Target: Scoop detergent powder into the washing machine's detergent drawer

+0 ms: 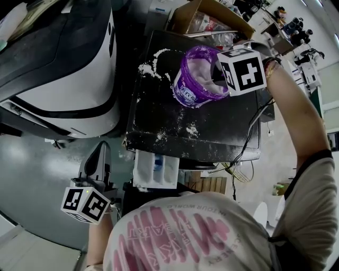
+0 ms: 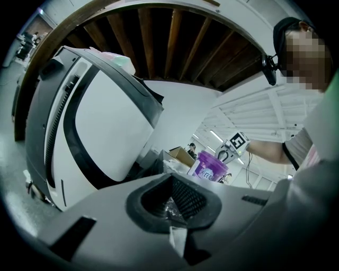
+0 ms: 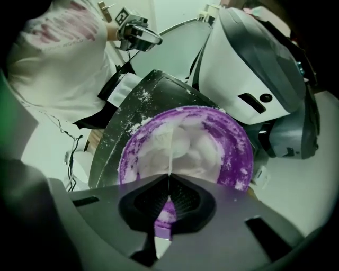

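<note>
Our right gripper (image 3: 168, 182) is pointing steeply down into the purple tub (image 1: 193, 79). Its jaws are pressing together on a thin scoop (image 3: 169, 151) that we are seeing edge-on, with its far end reaching over the white detergent powder (image 3: 190, 148) filling the tub. The tub is standing upright on the black bench (image 1: 212, 132), and loose powder (image 1: 148, 69) is lying scattered on the bench to the tub's left and on its near side. We are holding our left gripper (image 1: 99, 159) well apart from the tub, off the bench at the tub's near left. Its jaws are meeting, with a small glinting scrap at the seam that we cannot identify. The white detergent drawer (image 1: 156, 170) is jutting out from the bench's near edge, on the tub's near side and closer to the tub than the left gripper. A large white-and-black machine body (image 1: 63, 63) is sitting left of the tub, and an open cardboard box (image 1: 193, 16) is lying just beyond the tub.
</note>
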